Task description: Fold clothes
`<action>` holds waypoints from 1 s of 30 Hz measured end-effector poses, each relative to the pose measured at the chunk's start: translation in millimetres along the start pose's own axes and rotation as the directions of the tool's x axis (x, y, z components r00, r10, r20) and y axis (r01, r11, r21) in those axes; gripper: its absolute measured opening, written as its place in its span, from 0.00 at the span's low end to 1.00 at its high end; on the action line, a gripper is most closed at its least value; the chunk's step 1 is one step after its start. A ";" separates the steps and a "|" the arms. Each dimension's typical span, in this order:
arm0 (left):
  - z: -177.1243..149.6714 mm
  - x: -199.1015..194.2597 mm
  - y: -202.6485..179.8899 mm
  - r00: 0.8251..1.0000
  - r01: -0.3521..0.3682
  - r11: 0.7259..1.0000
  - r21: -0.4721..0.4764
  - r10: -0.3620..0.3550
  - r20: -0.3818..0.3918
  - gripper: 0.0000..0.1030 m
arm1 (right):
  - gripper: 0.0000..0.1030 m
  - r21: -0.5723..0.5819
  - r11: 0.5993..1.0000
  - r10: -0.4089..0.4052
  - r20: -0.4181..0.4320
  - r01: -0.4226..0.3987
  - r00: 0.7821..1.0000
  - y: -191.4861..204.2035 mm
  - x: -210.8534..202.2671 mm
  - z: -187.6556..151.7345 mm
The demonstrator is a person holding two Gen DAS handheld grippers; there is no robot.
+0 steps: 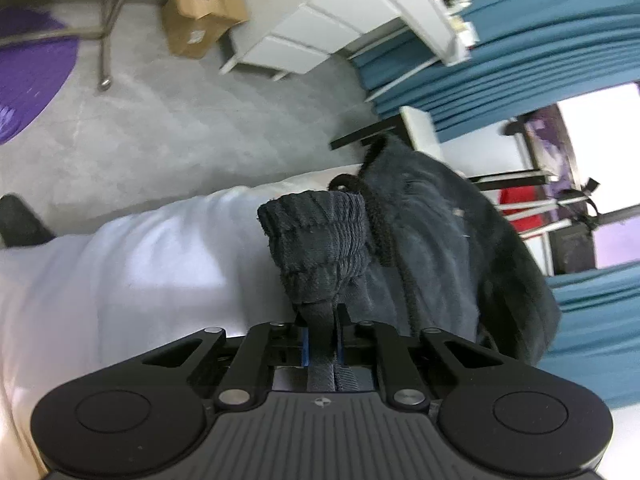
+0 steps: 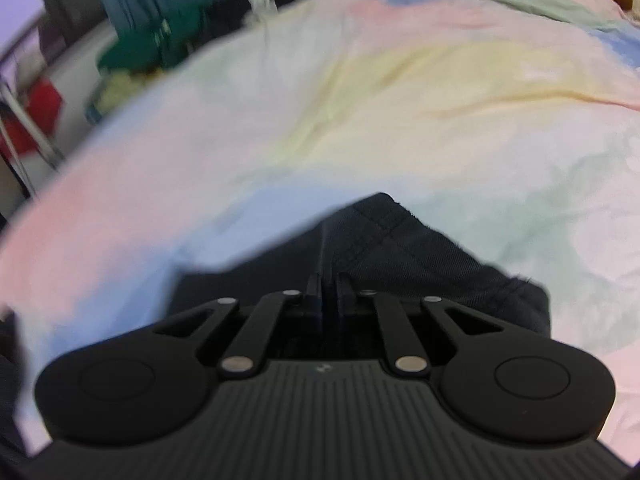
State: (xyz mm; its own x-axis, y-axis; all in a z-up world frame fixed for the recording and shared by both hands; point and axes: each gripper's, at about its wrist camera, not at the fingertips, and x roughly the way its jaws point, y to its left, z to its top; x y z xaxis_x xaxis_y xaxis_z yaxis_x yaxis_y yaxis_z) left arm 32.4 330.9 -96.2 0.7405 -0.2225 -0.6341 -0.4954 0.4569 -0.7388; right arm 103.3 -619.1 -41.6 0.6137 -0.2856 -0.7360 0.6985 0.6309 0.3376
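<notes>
Dark fleece pants [image 1: 420,232] lie on my pastel bedspread [image 2: 360,92]. My left gripper [image 1: 322,312] clenched on ribbed waistband [image 1: 316,240]; my right gripper [image 2: 329,280] clamped on hem corner [image 2: 384,216].

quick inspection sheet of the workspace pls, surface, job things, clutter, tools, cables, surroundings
surface: pastel rainbow bed cover, wrinkled
job's things: dark navy fleece pants with ribbed elastic waistband, bunched at the bed edge; dark hemmed fabric corner on the cover
clutter: nothing seen on the bed
grippers: left tool shut on the waistband; right tool shut on the hemmed corner
cables: nothing seen
surroundings: brown cardboard box on grey floor, white drawer unit, teal curtains
</notes>
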 end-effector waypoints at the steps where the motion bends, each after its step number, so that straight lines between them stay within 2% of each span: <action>1: -0.7 -3.5 -1.9 1.000 0.019 1.000 0.013 -0.019 0.008 0.10 | 0.09 0.027 0.998 0.060 0.024 -0.061 0.998 0.7 -10.8 8.1; 2: -1.5 -7.1 -3.7 0.999 0.039 0.999 0.024 -0.040 0.016 0.10 | 0.09 0.050 0.992 0.115 0.056 -0.118 0.992 0.6 -25.3 16.6; 4: -3.0 -14.7 -5.5 0.996 0.088 0.996 0.027 -0.089 0.030 0.09 | 0.09 0.106 0.962 0.237 0.132 -0.251 0.963 -7.6 -54.8 30.0; 7: -2.5 -24.3 0.9 0.986 0.166 0.986 -0.028 -0.165 0.029 0.09 | 0.09 0.132 0.897 0.381 0.255 -0.422 0.889 -32.2 -96.8 38.6; 9: -1.8 -29.1 9.3 0.980 0.200 0.975 -0.093 -0.199 0.023 0.09 | 0.09 0.102 0.878 0.415 0.326 -0.468 0.849 -59.3 -119.5 31.4; 10: -1.3 -29.8 10.0 0.981 0.195 0.976 -0.098 -0.195 0.017 0.09 | 0.09 0.099 0.878 0.412 0.338 -0.467 0.846 -77.0 -123.9 22.8; 12: -0.7 -32.3 9.3 0.988 0.153 0.985 -0.074 -0.153 0.000 0.09 | 0.09 0.123 0.895 0.379 0.299 -0.430 0.876 -112.0 -120.8 -0.1; 15: -2.5 -29.5 3.2 0.999 0.031 0.999 0.017 -0.031 -0.037 0.09 | 0.09 0.192 0.928 0.288 0.170 -0.318 0.942 -163.6 -98.2 -43.9; 17: -1.8 -26.8 -1.0 0.998 -0.036 0.997 0.070 0.040 -0.051 0.09 | 0.09 0.248 0.934 0.245 0.079 -0.257 0.966 -188.1 -78.9 -68.5; 20: 1.3 -25.4 -4.3 0.994 -0.078 0.991 0.111 0.086 -0.072 0.10 | 0.10 0.299 0.923 0.243 0.037 -0.243 0.969 -203.4 -68.2 -87.9; 24: 1.1 -33.3 -11.9 0.992 -0.092 0.974 0.207 0.107 -0.065 0.15 | 0.14 0.255 0.937 0.240 0.024 -0.238 0.971 -196.8 -78.1 -90.1; 27: -0.2 -50.3 -18.9 0.991 -0.114 0.947 0.299 0.128 -0.027 0.21 | 0.29 0.231 0.939 0.257 0.019 -0.254 0.966 -198.5 -87.8 -80.5; 29: -1.1 -67.8 -21.5 0.991 -0.128 0.925 0.359 0.133 0.008 0.38 | 0.51 0.174 0.957 0.228 0.038 -0.231 0.973 -194.7 -94.1 -74.3; 30: -1.8 -76.4 -23.4 0.991 -0.134 0.912 0.388 0.135 0.027 0.47 | 0.59 0.138 0.966 0.212 0.057 -0.218 0.976 -191.4 -96.7 -71.4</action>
State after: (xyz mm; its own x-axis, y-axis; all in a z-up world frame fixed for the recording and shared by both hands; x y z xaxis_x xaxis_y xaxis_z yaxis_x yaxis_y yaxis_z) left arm -13.5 335.6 -30.9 0.6790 -0.1358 -0.7215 -0.3751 0.7806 -0.4999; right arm -116.0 -660.7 -77.0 0.7682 -0.1861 -0.6126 0.5915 0.5724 0.5679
